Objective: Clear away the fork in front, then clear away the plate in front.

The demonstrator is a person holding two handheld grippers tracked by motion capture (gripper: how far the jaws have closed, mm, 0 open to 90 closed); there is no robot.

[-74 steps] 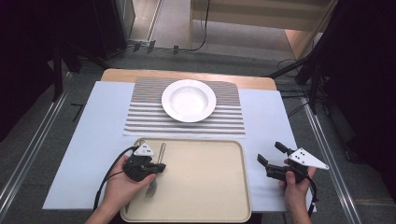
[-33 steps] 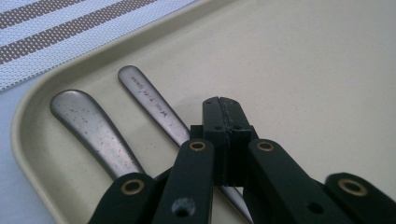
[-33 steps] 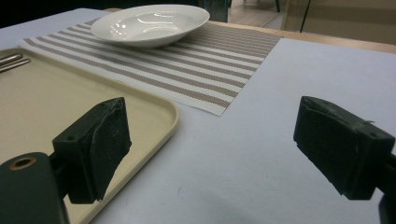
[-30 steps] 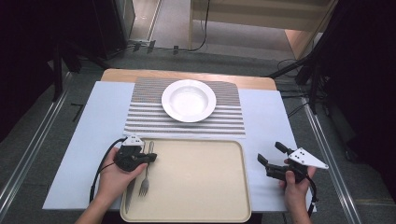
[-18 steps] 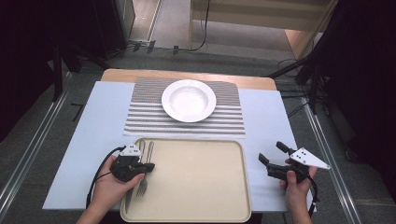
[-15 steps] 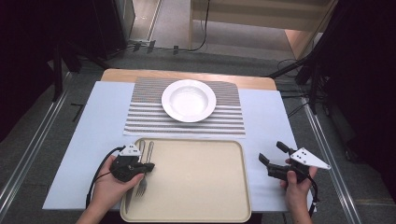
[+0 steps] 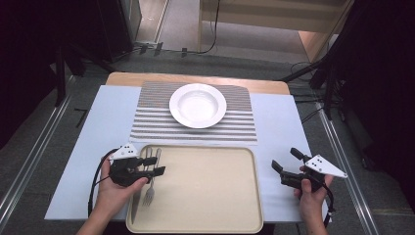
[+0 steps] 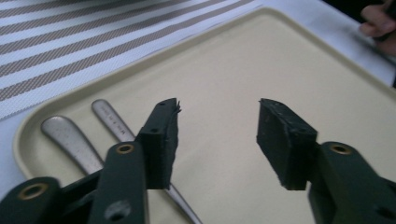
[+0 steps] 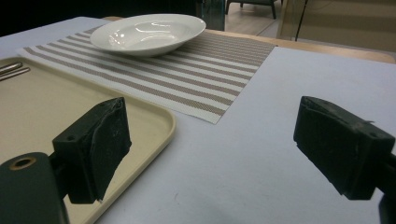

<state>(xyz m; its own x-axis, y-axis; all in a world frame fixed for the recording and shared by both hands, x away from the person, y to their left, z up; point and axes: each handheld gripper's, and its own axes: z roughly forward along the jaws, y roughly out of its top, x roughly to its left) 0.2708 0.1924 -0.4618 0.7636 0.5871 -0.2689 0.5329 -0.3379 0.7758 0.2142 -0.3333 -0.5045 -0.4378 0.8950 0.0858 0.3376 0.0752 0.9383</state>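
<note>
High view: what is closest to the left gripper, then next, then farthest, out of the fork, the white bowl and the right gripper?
From the left gripper:
1. The fork, right under its jaws at the tray's left edge.
2. The white bowl, farther up the table on the striped mat.
3. The right gripper, across the tray on the table's far right side.
</note>
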